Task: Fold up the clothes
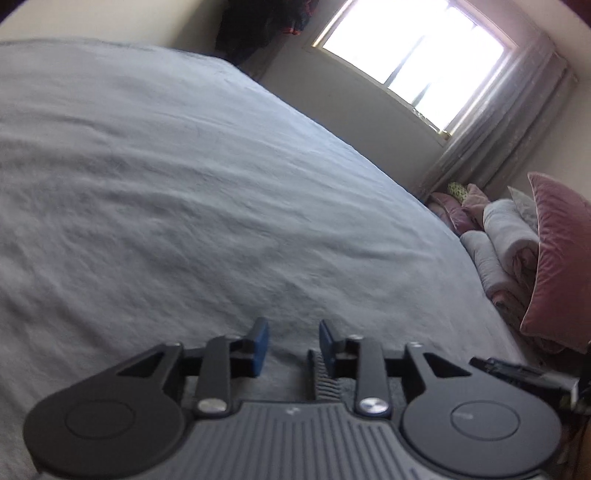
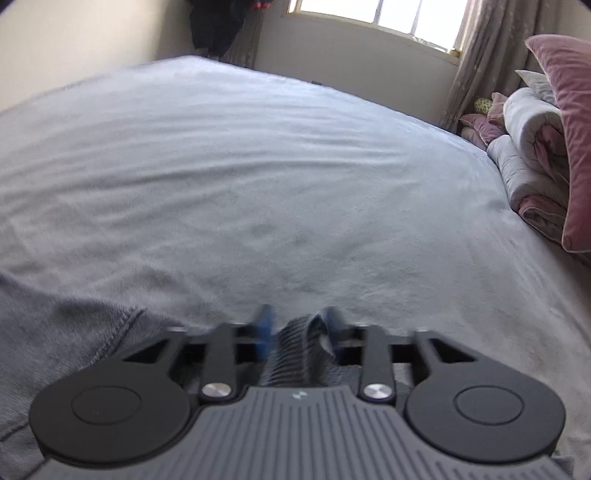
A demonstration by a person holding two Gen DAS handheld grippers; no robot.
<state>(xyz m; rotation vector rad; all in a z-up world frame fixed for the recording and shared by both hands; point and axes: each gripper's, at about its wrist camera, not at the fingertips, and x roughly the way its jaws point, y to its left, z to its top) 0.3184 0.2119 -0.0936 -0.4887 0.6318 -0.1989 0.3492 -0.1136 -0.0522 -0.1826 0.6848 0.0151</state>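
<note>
A grey garment with a stitched seam lies on the bed at the lower left of the right wrist view. Its dark ribbed hem rises between the fingers of my right gripper, which is blurred; the blue pads stand apart and do not visibly pinch it. In the left wrist view my left gripper hovers low over the sheet, open, with nothing between its pads. A strip of the same ribbed fabric shows just under its right finger.
The bed has a pale grey-blue sheet, rumpled. A folded duvet and pink pillows are stacked at its right end. Behind are a bright window, a curtain and dark hanging clothes. A black object sits at the right edge.
</note>
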